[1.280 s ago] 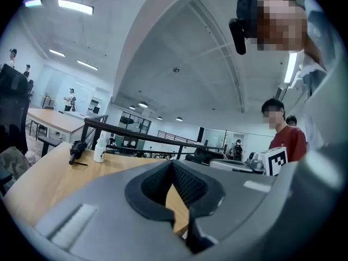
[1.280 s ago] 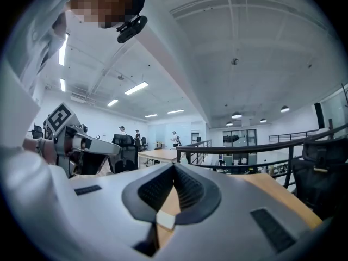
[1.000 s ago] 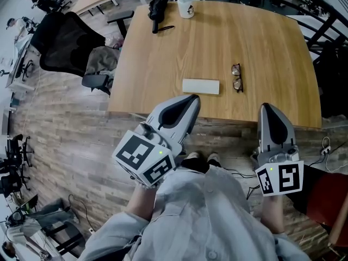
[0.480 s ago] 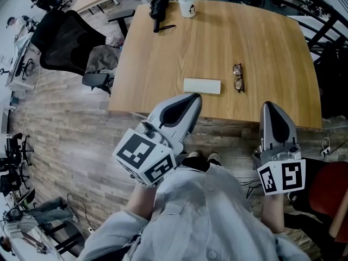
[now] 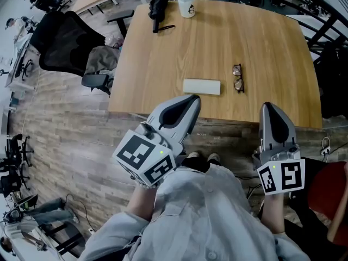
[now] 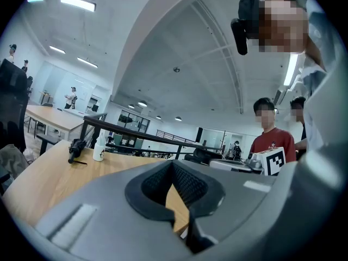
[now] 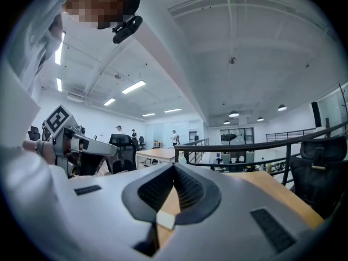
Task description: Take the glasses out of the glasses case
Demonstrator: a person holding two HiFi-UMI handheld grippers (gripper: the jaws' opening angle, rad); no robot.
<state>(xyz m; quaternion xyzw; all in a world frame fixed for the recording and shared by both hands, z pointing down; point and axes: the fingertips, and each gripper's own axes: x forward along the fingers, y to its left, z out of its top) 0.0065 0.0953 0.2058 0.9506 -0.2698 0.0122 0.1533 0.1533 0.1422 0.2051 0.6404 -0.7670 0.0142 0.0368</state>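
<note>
A closed white glasses case (image 5: 202,86) lies near the front edge of the wooden table (image 5: 217,37). A pair of dark-framed glasses (image 5: 237,78) lies folded on the table just right of the case. My left gripper (image 5: 193,98) hovers at the table's front edge, shut and empty, its tip just short of the case. My right gripper (image 5: 267,106) is held further right, below the glasses, also shut with nothing in it. In the right gripper view the case (image 7: 165,219) shows as a small white block behind the shut jaws (image 7: 174,167). In the left gripper view the jaws (image 6: 173,165) meet at the tip.
A white mug (image 5: 186,7) and a black object (image 5: 157,10) stand at the table's far edge. A black office chair (image 5: 65,42) is left of the table. A dark railing (image 5: 304,4) runs behind it. People stand beyond, among them one in a red shirt (image 6: 270,140).
</note>
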